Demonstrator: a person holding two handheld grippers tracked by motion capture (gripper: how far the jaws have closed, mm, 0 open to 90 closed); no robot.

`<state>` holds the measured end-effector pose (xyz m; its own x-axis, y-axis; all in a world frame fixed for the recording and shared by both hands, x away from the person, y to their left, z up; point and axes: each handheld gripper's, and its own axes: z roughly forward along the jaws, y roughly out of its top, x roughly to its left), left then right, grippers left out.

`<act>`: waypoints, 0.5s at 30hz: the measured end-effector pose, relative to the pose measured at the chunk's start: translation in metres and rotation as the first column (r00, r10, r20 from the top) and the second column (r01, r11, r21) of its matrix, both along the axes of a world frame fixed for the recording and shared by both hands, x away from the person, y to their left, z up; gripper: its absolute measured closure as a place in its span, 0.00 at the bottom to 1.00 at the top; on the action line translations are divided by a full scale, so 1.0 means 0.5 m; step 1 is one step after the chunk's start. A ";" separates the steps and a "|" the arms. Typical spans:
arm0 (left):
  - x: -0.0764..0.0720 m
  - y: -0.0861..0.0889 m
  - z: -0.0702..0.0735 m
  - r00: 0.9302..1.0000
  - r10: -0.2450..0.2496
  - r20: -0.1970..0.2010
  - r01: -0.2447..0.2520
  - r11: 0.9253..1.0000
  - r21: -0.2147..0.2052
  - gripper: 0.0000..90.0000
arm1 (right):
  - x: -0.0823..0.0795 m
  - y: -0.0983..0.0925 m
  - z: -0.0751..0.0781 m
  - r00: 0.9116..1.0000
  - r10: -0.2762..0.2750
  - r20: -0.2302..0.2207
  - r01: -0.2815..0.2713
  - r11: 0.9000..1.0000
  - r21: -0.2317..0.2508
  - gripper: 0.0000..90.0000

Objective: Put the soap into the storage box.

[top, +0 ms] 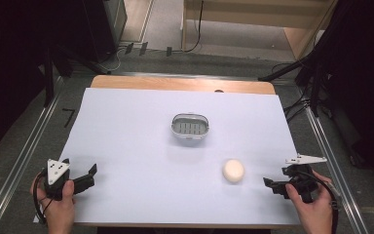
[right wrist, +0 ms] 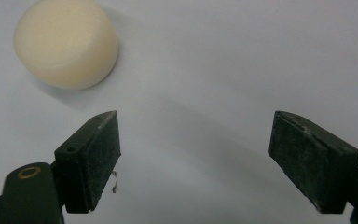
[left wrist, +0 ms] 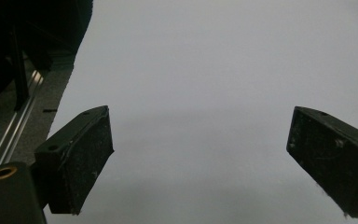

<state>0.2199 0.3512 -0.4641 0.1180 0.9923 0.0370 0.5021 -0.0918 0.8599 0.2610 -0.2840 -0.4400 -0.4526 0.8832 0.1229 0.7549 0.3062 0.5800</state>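
both grippers' fingers (right wrist: 100, 158) gape; soap (top: 233, 171) lies apart from the dish (top: 190, 128).

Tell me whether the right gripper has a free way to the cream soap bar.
Probably yes. The right gripper stands open with nothing between its jaws, and the soap bar lies just ahead of it on bare white sheet, apart from the soap dish.

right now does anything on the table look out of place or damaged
Nothing stands out. The cream soap bar lies whole on the white sheet, apart from the grey soap dish, which sits upright and empty near the middle. A small thread clings to one jaw of the right tool; both tools are open and hold nothing.
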 end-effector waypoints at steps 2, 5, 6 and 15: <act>0.000 0.000 0.000 1.000 0.000 -0.001 0.000 1.000 0.002 0.08 | 0.005 0.008 0.000 1.000 0.012 -0.014 -0.012 1.000 -0.006 0.18; 0.001 -0.001 0.000 1.000 -0.001 -0.004 0.001 1.000 0.004 0.08 | 0.012 0.018 -0.001 0.999 0.038 -0.026 -0.038 0.999 -0.011 0.16; 0.001 -0.001 0.000 1.000 -0.002 -0.004 0.002 1.000 0.003 0.08 | 0.015 0.027 -0.001 0.998 0.048 -0.031 -0.048 0.999 -0.012 0.15; 0.002 -0.002 0.000 1.000 -0.006 -0.010 0.006 1.000 0.004 0.08 | 0.030 0.064 -0.001 0.994 0.091 -0.052 -0.091 0.996 -0.001 0.15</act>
